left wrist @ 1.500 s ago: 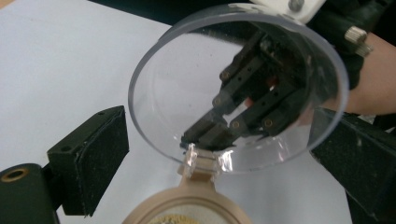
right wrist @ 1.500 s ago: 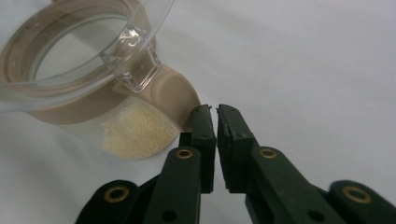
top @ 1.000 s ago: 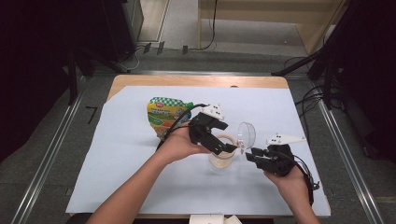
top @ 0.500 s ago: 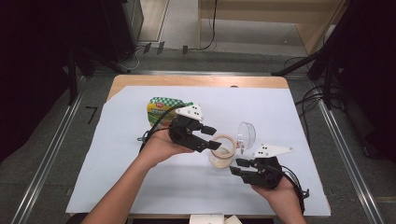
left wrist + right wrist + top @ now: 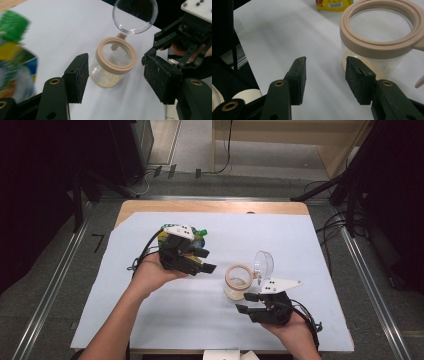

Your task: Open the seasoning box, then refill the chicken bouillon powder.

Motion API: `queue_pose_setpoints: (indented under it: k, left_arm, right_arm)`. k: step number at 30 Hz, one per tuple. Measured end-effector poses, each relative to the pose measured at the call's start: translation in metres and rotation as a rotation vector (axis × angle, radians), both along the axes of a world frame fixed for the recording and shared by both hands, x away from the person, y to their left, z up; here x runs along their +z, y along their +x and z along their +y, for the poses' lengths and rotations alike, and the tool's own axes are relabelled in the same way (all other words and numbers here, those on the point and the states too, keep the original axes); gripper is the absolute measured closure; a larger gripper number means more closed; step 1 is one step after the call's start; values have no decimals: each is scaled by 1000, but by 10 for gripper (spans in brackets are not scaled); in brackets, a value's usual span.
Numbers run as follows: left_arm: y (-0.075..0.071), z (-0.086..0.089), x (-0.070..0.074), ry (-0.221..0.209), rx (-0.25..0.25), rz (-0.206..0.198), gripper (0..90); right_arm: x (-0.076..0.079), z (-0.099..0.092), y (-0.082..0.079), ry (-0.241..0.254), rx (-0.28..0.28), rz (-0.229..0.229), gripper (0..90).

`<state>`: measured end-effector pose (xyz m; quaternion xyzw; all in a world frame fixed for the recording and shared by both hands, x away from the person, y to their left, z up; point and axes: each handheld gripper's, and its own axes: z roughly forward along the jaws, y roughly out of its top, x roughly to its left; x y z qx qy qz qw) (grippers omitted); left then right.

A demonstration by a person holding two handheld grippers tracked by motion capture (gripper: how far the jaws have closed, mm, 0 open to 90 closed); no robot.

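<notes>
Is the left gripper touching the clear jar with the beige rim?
Apart. In the left gripper view the clear jar with the beige rim stands beyond the left gripper, bare white sheet showing around it.

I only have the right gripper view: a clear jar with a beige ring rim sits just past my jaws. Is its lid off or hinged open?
Observer: Hinged open. The clear round lid stands up from the far right side of the beige-rimmed clear jar.
Operator: Where is the left gripper?
Observer: The left gripper is left of the jar, apart from it, beside the green and yellow snack bag. Its jaws have just been opening, with nothing between them.
Operator: And mine against the jar?
Observer: The right gripper is at the jar's near side, not gripping it. Its jaws have just been opening, empty.
</notes>
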<state>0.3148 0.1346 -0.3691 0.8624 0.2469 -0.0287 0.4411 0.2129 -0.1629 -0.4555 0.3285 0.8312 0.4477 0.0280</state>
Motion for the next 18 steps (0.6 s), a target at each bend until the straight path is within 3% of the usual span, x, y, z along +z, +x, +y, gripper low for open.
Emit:
queue_pose_setpoints:
  k: [6, 18]
  left_arm:
    - [5, 26, 5, -2, 67, 14, 368]
    - [11, 67, 13, -10, 143, 6, 359]
  right_arm:
    - [-2, 7, -1, -25, 32, -13, 509]
    - [-6, 14, 0, -38, 56, -10, 496]
